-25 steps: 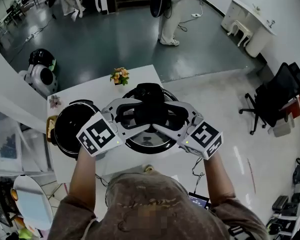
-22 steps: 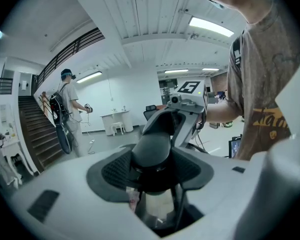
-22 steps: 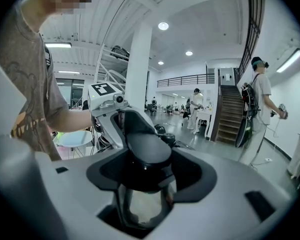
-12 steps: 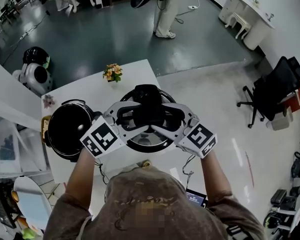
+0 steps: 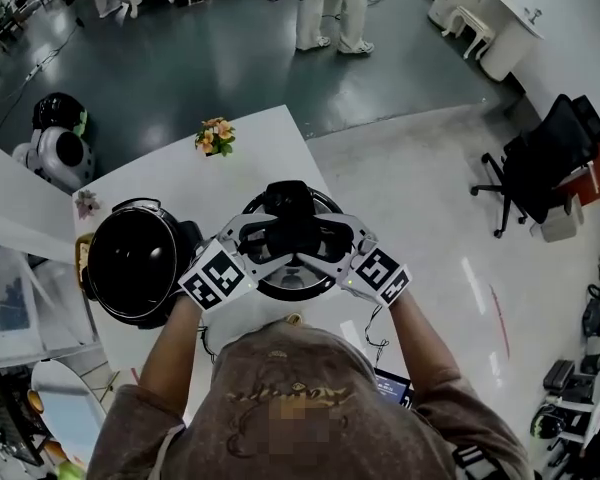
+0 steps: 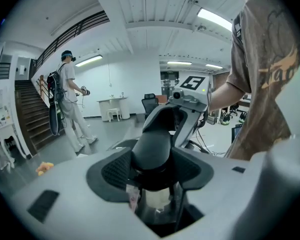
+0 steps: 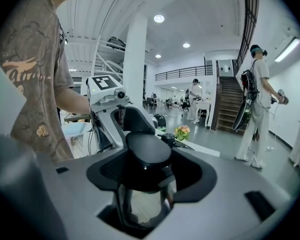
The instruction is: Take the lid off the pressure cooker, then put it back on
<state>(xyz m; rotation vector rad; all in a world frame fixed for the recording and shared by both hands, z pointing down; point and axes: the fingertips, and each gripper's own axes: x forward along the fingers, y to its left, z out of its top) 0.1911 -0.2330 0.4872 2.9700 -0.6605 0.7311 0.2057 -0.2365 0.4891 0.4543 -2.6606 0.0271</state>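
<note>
The pressure cooker's round lid (image 5: 280, 286) hangs over the right part of the white table (image 5: 265, 158), beside the open black pot (image 5: 130, 263) on the left. Its black handle (image 5: 292, 230) is clamped from both sides. My left gripper (image 5: 263, 240) is shut on the handle's left end and my right gripper (image 5: 326, 242) on its right end. In the left gripper view the handle (image 6: 154, 146) fills the gap between the pads of the left gripper (image 6: 152, 171). The right gripper view shows the handle (image 7: 147, 151) the same way, inside the right gripper (image 7: 149, 173).
A small bunch of flowers (image 5: 213, 135) stands at the table's far edge, and a smaller ornament (image 5: 84, 204) sits at its left edge. On the floor are a black office chair (image 5: 545, 168) to the right and a white and black machine (image 5: 55, 148) to the left. People stand farther back.
Both grippers have sunk together with the lid clamped between them, so it now sits lower and closer to the table. The open pot has not moved.
</note>
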